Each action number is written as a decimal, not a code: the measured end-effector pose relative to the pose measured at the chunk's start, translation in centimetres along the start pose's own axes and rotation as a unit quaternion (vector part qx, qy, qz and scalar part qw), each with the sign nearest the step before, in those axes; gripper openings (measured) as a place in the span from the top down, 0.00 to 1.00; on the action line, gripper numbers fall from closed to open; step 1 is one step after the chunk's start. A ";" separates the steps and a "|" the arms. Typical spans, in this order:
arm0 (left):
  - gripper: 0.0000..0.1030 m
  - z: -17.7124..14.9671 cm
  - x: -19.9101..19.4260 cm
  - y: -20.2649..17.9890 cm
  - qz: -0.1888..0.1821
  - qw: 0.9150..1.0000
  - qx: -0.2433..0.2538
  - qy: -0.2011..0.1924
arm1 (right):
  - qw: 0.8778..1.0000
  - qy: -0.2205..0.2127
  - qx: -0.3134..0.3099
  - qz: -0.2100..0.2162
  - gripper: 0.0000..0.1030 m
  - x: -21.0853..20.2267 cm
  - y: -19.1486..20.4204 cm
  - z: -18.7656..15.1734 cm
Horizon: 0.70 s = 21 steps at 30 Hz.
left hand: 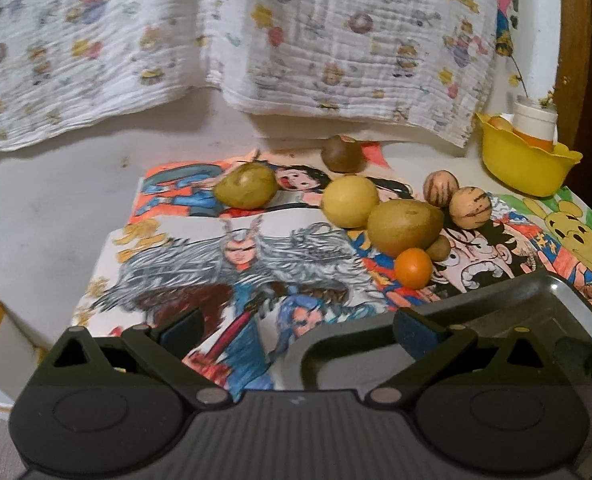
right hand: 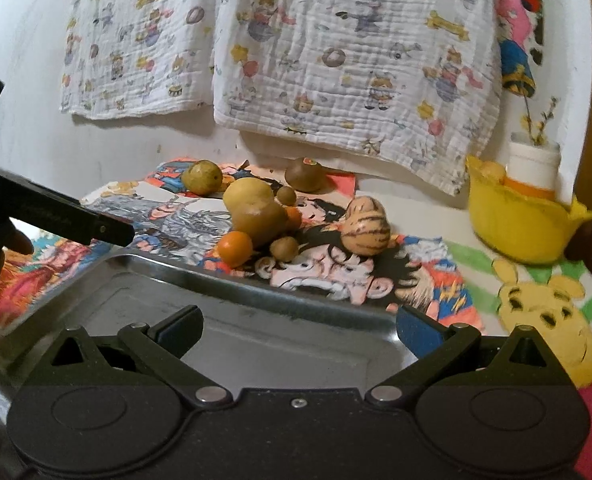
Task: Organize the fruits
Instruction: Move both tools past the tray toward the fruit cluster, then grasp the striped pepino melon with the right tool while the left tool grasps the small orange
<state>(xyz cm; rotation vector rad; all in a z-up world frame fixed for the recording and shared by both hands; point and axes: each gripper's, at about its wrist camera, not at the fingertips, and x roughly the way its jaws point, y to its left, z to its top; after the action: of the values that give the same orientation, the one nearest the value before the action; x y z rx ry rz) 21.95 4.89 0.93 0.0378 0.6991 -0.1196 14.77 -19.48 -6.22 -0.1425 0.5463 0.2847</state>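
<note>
Several fruits lie on cartoon drawings on the table: a large yellow-green fruit (left hand: pixel 403 227) (right hand: pixel 258 216), a small orange (left hand: pixel 413 268) (right hand: pixel 235 249), a yellow round fruit (left hand: pixel 350 201), a green pear-like fruit (left hand: pixel 246 191) (right hand: pixel 202 176), two striped tan fruits (left hand: pixel 470 207) (right hand: pixel 367 225) and a brown fruit (left hand: pixel 341 153) (right hand: pixel 305 174). A steel tray (left hand: pixel 536 304) (right hand: pixel 224 344) lies in front of them, with no fruit in the part that shows. My left gripper (left hand: pixel 296 330) is open and empty, near the tray's left corner. My right gripper (right hand: pixel 298 330) is open and empty over the tray.
A yellow bowl (left hand: pixel 524 164) (right hand: pixel 520 220) holding a white jar and a fruit stands at the back right. A patterned cloth (left hand: pixel 296 40) hangs on the wall behind. The left gripper's finger (right hand: pixel 64 216) reaches in at the left of the right wrist view.
</note>
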 end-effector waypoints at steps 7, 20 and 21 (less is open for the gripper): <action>0.00 1.1 2.2 -2.1 -0.044 0.999 0.032 0.005 | 1.000 0.019 -0.005 -0.011 0.00 2.2 -3.6 2.7; 0.04 3.1 6.8 -5.3 -0.079 0.995 0.059 0.032 | 0.993 0.073 0.091 0.036 0.07 10.7 -8.6 7.2; 0.05 3.2 7.0 -5.4 -0.081 0.994 0.061 0.033 | 0.992 0.075 0.092 0.039 0.08 11.2 -8.5 7.3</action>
<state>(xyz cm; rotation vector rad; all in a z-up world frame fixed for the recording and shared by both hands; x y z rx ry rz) 28.59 -1.34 -1.11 0.1026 0.7593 -0.3182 30.13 -23.51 -5.48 0.0368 0.7247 0.3005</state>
